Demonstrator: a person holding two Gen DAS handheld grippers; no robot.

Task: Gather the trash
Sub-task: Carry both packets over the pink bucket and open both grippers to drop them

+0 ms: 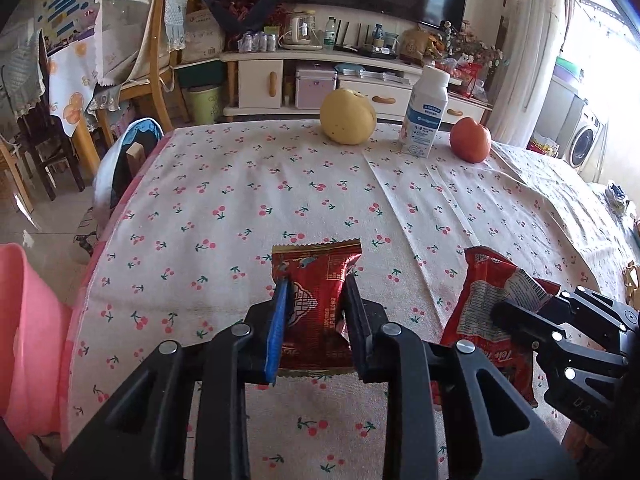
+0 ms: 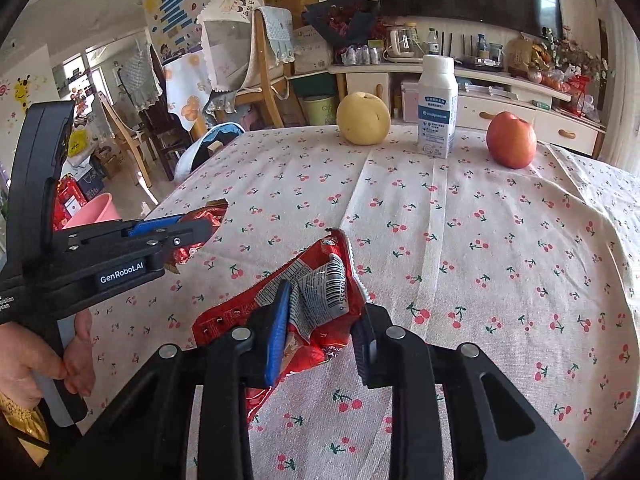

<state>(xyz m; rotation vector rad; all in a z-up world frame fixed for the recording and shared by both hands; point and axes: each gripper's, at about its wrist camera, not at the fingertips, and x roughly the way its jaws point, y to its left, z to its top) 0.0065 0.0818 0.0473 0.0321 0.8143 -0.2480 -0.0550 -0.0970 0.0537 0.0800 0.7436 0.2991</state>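
Observation:
My left gripper (image 1: pixel 316 280) is shut on a small red and gold snack wrapper (image 1: pixel 316 300), held between its blue and black pads just above the cherry-print tablecloth (image 1: pixel 240 208). It also shows in the right wrist view (image 2: pixel 192 232) at the left, with the wrapper (image 2: pixel 204 220) in its tip. My right gripper (image 2: pixel 324 300) is closed around a larger crumpled red wrapper with a barcode (image 2: pixel 320 288). In the left wrist view that wrapper (image 1: pixel 488 304) lies at the right with the right gripper (image 1: pixel 516 312) on it.
At the far table edge stand a yellow pear (image 1: pixel 347 117), a white milk bottle (image 1: pixel 425 114) and a red apple (image 1: pixel 470 139). A pink bin (image 1: pixel 28 340) stands on the floor left of the table. Chairs and a TV cabinet lie beyond.

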